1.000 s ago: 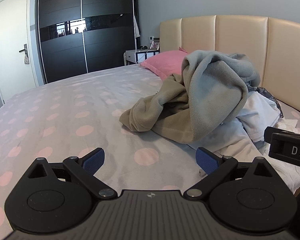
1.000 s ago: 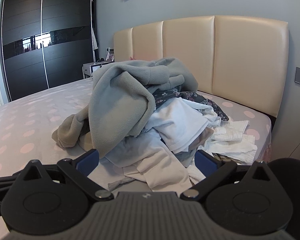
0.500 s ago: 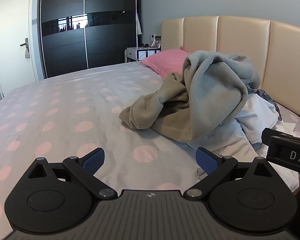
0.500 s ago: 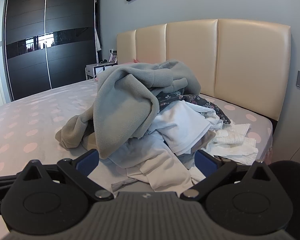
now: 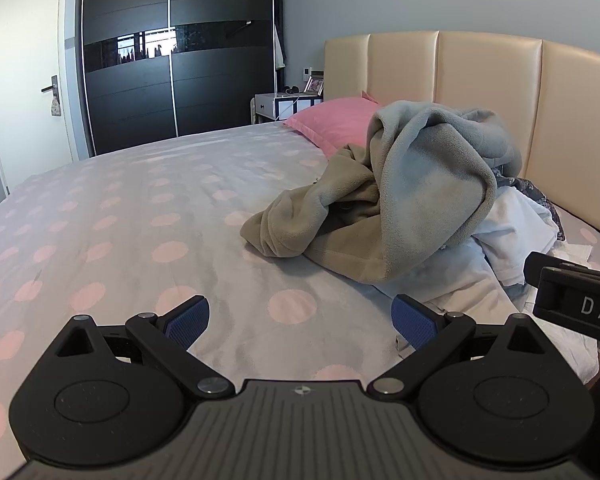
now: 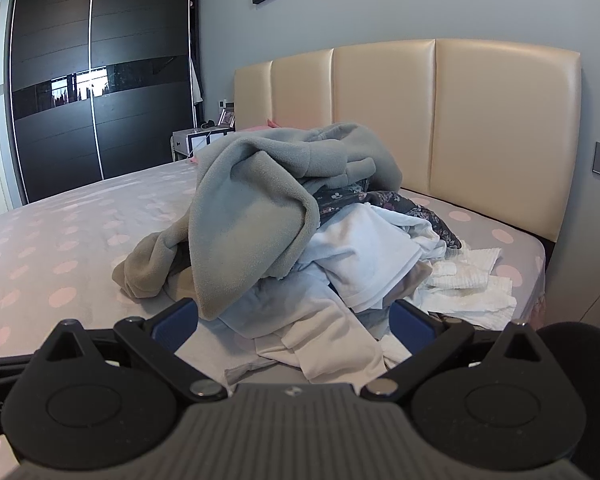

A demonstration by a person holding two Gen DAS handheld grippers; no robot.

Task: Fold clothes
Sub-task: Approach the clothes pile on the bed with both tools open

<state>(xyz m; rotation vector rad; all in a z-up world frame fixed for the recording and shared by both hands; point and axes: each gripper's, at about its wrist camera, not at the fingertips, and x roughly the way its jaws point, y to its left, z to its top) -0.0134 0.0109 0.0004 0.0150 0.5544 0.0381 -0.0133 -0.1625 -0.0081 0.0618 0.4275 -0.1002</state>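
Both views have eased back and up a little since a second ago, so more of the polka-dot bedsheet [image 5: 148, 216] shows and the heap sits slightly farther off; nothing in it has shifted. White letters "DAS" are readable on the right gripper's black body at the right edge of the left wrist view. The left gripper [image 5: 300, 316] and right gripper [image 6: 296, 320] both hold their blue pads spread wide, empty. The clothes pile [image 6: 300, 240] lies on the far right of the bed against the cream headboard [image 6: 500, 128]: a grey fleece [image 5: 432, 192] draped on top, white and pale-blue garments beneath, a dark floral piece behind. A pink pillow [image 5: 336, 118] lies beyond.
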